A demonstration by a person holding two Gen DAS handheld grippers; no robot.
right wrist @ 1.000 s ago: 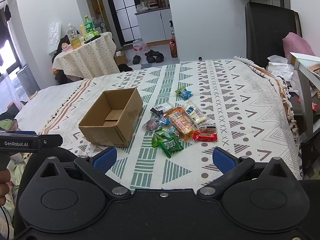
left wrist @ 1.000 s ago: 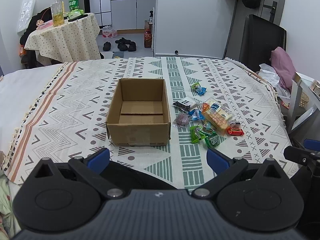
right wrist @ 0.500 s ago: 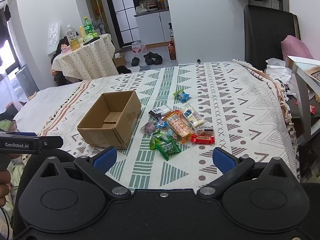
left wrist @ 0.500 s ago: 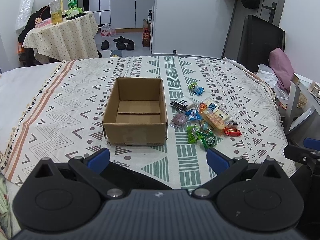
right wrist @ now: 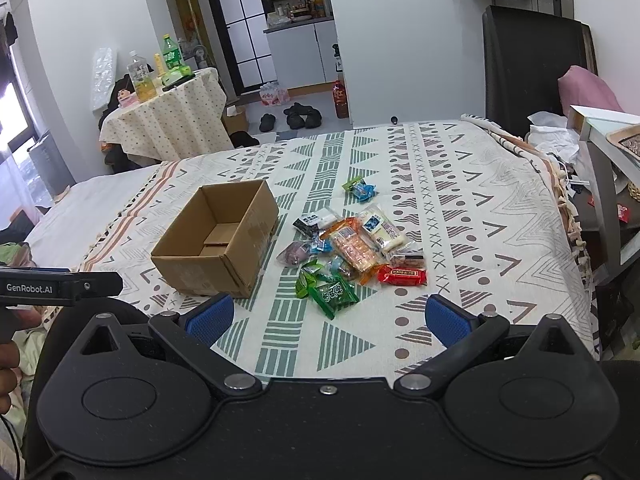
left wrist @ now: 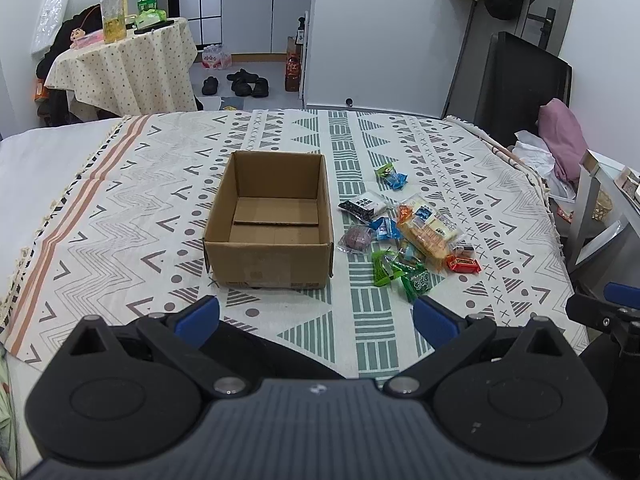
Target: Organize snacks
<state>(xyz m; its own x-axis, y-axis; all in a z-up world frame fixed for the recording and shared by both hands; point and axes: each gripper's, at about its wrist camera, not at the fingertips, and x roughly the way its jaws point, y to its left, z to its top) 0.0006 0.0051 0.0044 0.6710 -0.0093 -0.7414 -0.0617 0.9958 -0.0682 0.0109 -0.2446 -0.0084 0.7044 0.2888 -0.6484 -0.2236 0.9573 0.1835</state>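
Observation:
An empty brown cardboard box (left wrist: 269,224) (right wrist: 218,242) stands open-topped on the patterned cloth. To its right lies a heap of wrapped snacks (left wrist: 408,236) (right wrist: 348,252): green packets (right wrist: 334,292), a red bar (right wrist: 402,277), an orange cracker pack (left wrist: 426,232), a black-and-white packet (left wrist: 362,206). Two small blue and green packets (left wrist: 391,176) lie apart, farther back. My left gripper (left wrist: 316,318) is open above the cloth's near edge, short of the box. My right gripper (right wrist: 328,316) is open too, just short of the green packets. Neither holds anything.
The patterned cloth (left wrist: 160,184) covers a bed. A round table with bottles (left wrist: 120,60) stands far left, shoes (left wrist: 240,82) on the floor beyond. A black chair (left wrist: 516,80), pink cushion (left wrist: 562,136) and a side shelf (right wrist: 608,184) are at the right. A hand (right wrist: 8,360) shows at left.
Both grippers have drawn back and risen a little, so the box and snacks look smaller and farther. Nothing on the cloth has moved. Both stay open.

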